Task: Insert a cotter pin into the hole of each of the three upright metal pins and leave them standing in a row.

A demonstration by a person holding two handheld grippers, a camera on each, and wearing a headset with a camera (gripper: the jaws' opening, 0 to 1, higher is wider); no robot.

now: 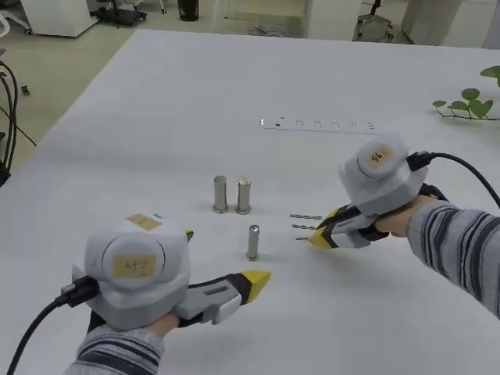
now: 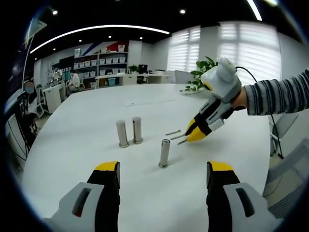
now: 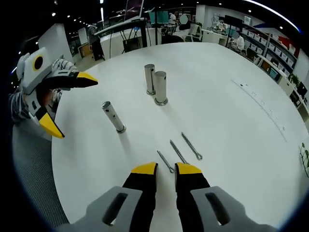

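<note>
Since the white worktop (image 1: pixel 141 125) is the biggest thing here, we start with it: everything else sits on it. Next down in size, the left gripper (image 2: pixel 163 166) is at the near left in the head view, held by a hand in a striped sleeve. Its yellow-tipped jaws are spread wide with nothing between them. The right gripper (image 3: pixel 166 169) comes in from the right with its tips low over the worktop, jaws almost together with just a slim gap.

Over at the far right edge there's a leafy plant (image 1: pixel 469 104), and a flat white power strip (image 1: pixel 316 123) lies well beyond the work.

Now the task stuff. One metal pin (image 1: pixel 221 194) and a second metal pin (image 1: pixel 244 195) stand upright just beside each other. A third metal pin (image 1: pixel 253 242) stands alone, nearer to us, roughly between the two grippers and straight ahead of the left one.

Smallest of all, three cotter pins (image 1: pixel 304 226) lie flat side by side, near the third metal pin on its right. The closest cotter pin (image 3: pixel 165 161) pokes its near end into the gap at the right gripper's tips, and we honestly can't tell if the jaws touch it.
</note>
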